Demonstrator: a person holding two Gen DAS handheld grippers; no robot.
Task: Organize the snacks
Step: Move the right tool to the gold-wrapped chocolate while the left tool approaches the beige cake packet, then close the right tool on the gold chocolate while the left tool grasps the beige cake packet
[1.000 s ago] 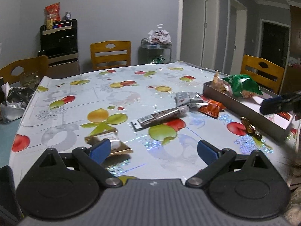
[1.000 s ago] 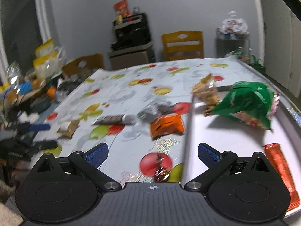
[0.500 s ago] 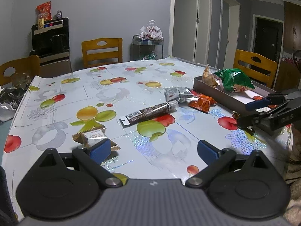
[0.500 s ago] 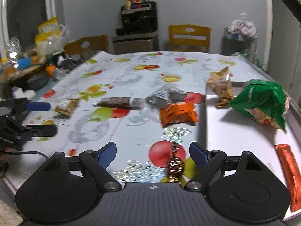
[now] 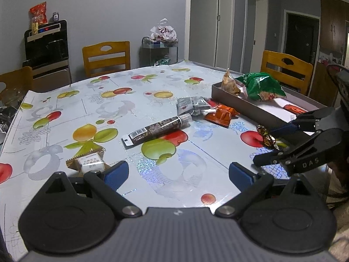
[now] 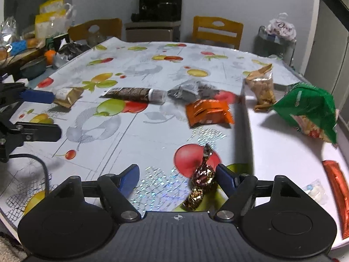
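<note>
Closing around a foil-wrapped candy, the right gripper had its jaws narrowing with the sweet between them, close beside the right-hand pad but, as far as the right wrist view showed, not yet pinched. The candy lay on the fruit-print tablecloth just outside the near left wall of the grey tray, which serves here as the landmark.

The left gripper hovered well to the left of the tray with its fingers wide and nothing between them; a small brown-and-white packet lay just ahead of its left finger.

Further out from the tray's left wall lay an orange packet, almost against it, then a grey pouch, then a long dark tube-shaped snack.

Inside the tray sat an orange stick packet at the near end, a green bag toward the far end and a clear bag of brown snacks at the far corner.

Judged from this, the sorting looked under halfway: three snacks in the tray, five left on the cloth, the candy apparently next.
</note>
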